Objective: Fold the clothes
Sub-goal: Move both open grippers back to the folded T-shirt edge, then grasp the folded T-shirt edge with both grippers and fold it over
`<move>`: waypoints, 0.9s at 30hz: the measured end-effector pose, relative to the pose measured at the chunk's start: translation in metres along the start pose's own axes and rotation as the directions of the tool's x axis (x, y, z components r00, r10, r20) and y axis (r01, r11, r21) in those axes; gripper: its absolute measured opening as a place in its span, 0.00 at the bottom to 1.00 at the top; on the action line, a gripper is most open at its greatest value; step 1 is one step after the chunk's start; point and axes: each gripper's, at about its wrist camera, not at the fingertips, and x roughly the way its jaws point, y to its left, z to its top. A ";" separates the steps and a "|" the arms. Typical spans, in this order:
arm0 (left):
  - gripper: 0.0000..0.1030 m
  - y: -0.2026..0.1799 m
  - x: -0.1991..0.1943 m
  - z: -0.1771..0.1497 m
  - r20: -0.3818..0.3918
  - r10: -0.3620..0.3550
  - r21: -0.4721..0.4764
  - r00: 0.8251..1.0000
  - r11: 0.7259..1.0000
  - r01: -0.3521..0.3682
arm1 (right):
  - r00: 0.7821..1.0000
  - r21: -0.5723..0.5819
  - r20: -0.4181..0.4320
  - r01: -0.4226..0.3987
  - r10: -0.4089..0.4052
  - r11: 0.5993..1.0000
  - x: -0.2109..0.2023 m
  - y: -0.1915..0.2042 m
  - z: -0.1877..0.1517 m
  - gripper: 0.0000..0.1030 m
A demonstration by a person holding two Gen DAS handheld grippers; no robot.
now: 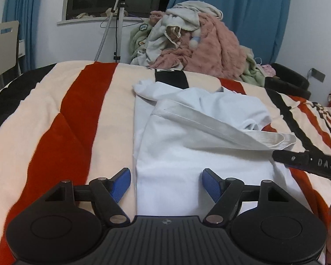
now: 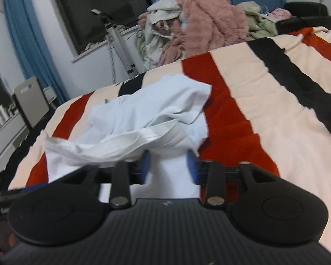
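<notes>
Left gripper (image 1: pixel 166 182): released, blue pads spread over the near end of a white shirt (image 1: pixel 178 132). Right gripper (image 2: pixel 168 166): parted, hem bunched just before it; its arm (image 1: pixel 309 164), near right, reads "DAS". Shirt lies mid-blanket (image 1: pixel 77 114), striped red, cream, black. Far: clothes heap (image 1: pixel 196 42), blue curtains (image 1: pixel 231 11).

Bare blanket (image 1: pixel 55 114) flanks shirt (image 1: pixel 176 154); laundry heap (image 1: pixel 187 44) blocks beyond.

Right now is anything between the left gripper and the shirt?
Nothing visible. The left gripper is open right over the white shirt, bare cloth between its fingers. The right gripper reaches in from the side, near the folded hem.
</notes>
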 end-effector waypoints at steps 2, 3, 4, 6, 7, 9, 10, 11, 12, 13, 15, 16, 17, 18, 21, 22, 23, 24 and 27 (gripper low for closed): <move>0.72 0.000 0.000 -0.001 -0.004 0.001 -0.004 1.000 1.000 -0.001 | 0.999 -0.052 -0.033 0.019 -0.020 0.998 0.005 0.007 -0.005 0.55; 0.72 0.000 0.000 -0.002 -0.005 0.002 -0.005 1.000 1.000 -0.002 | 0.998 -0.081 -0.054 0.038 -0.042 0.996 0.008 0.010 -0.008 0.55; 0.72 -0.001 -0.003 -0.003 -0.005 0.005 -0.004 1.000 1.000 -0.005 | 0.998 -0.088 -0.046 0.041 -0.045 0.995 0.006 0.012 -0.009 0.55; 0.72 -0.003 -0.014 -0.007 0.000 0.007 -0.008 1.000 1.000 -0.007 | 0.998 -0.103 -0.032 0.048 -0.052 0.994 0.001 0.015 -0.011 0.55; 0.72 -0.006 -0.023 -0.010 0.008 0.007 0.000 1.000 1.000 -0.007 | 0.999 -0.106 -0.023 0.039 -0.041 0.994 -0.005 0.017 -0.011 0.55; 0.73 -0.011 -0.040 -0.016 0.022 0.004 0.029 1.000 1.000 -0.005 | 1.000 -0.119 -0.001 0.029 -0.030 0.993 -0.019 0.023 -0.011 0.55; 0.74 -0.013 -0.051 -0.020 0.032 0.004 0.038 0.999 0.999 -0.005 | 0.999 -0.134 0.005 0.032 -0.032 0.990 -0.027 0.028 -0.011 0.55; 0.76 -0.014 -0.060 -0.023 0.037 0.002 0.031 0.999 1.000 -0.003 | 1.000 -0.154 0.009 0.030 -0.029 0.988 -0.035 0.032 -0.013 0.55; 0.76 -0.014 -0.066 -0.026 0.028 -0.001 0.017 1.000 1.000 0.001 | 1.000 -0.174 0.013 0.028 -0.026 0.984 -0.042 0.036 -0.014 0.55; 0.77 -0.015 -0.073 -0.030 0.019 -0.005 0.002 1.000 1.000 0.005 | 1.000 -0.192 0.013 0.025 -0.023 0.981 -0.050 0.040 -0.017 0.55; 0.77 -0.015 -0.078 -0.038 -0.029 0.004 -0.021 1.000 1.000 -0.005 | 1.000 -0.218 0.005 0.028 -0.027 0.976 -0.063 0.042 -0.027 0.55; 0.77 -0.016 -0.079 -0.043 -0.062 0.013 -0.031 0.998 0.999 -0.015 | 0.999 -0.224 -0.007 0.031 -0.034 0.974 -0.066 0.042 -0.033 0.55; 0.77 -0.016 -0.079 -0.049 -0.090 0.021 -0.040 0.996 0.999 -0.025 | 0.999 -0.226 -0.024 0.038 -0.044 0.973 -0.066 0.039 -0.040 0.55; 0.77 -0.016 -0.079 -0.054 -0.104 0.030 -0.047 0.994 0.998 -0.035 | 0.997 -0.223 -0.057 0.045 -0.059 0.974 -0.062 0.037 -0.046 0.55; 0.77 -0.014 -0.088 -0.063 -0.115 0.033 -0.071 0.993 0.997 -0.041 | 0.989 -0.153 -0.134 0.035 -0.056 0.988 -0.052 0.025 -0.057 0.54; 0.77 -0.010 -0.095 -0.062 -0.118 0.014 -0.107 0.993 0.994 -0.027 | 0.989 -0.112 -0.139 0.037 -0.052 0.993 -0.055 0.022 -0.054 0.54; 0.77 -0.005 -0.102 -0.062 -0.119 -0.010 -0.149 0.993 0.989 -0.008 | 0.988 -0.084 -0.143 0.040 -0.052 0.996 -0.059 0.021 -0.050 0.54; 0.77 0.001 -0.111 -0.063 -0.113 -0.049 -0.210 0.992 0.977 0.024 | 0.988 -0.055 -0.146 0.044 -0.052 0.998 -0.064 0.019 -0.046 0.55; 0.80 0.020 -0.136 -0.069 -0.084 -0.158 -0.383 0.984 0.917 0.114 | 0.993 0.056 -0.110 0.035 -0.028 0.998 -0.092 0.013 -0.035 0.55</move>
